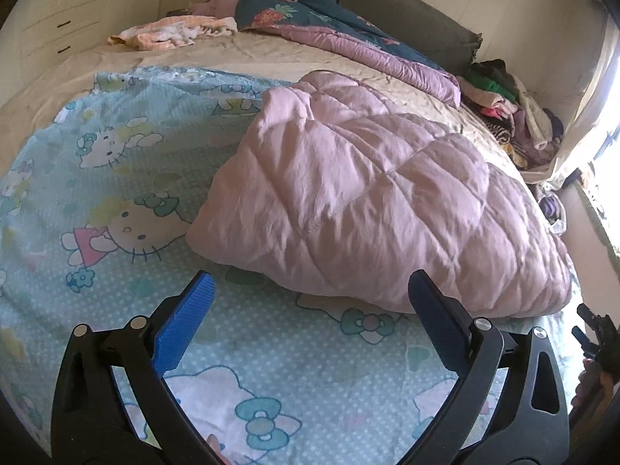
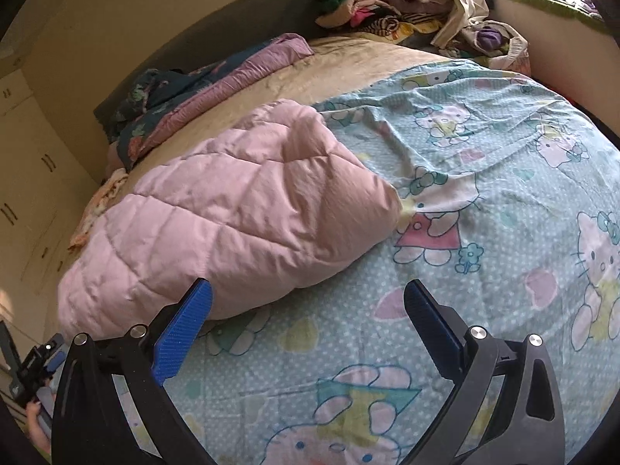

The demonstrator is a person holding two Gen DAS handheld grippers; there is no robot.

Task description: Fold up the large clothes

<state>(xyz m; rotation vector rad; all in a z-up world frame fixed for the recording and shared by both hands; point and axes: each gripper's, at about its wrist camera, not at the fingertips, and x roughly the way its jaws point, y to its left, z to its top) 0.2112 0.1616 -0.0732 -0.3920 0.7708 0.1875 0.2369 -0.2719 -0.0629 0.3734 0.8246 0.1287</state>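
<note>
Pink quilted garment (image 1: 372,193) | centre frame, bunched, flat on cartoon-cat sheet (image 1: 128,178) for folding | left gripper (image 1: 310,329), right gripper (image 2: 308,329) both spread, empty, poised at near edge

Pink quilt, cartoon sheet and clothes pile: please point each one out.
Pink quilt (image 1: 372,193), left wrist view, middle of its quilted top.
Cartoon sheet (image 2: 484,240), right wrist view, flat part right of the quilt.
Clothes pile (image 2: 387,4), right wrist view, middle of the heap.

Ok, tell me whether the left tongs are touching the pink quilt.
Apart. In the left wrist view the open left tongs hover short of the pink quilt, with cartoon-cat sheet visible between their fingers.
</note>
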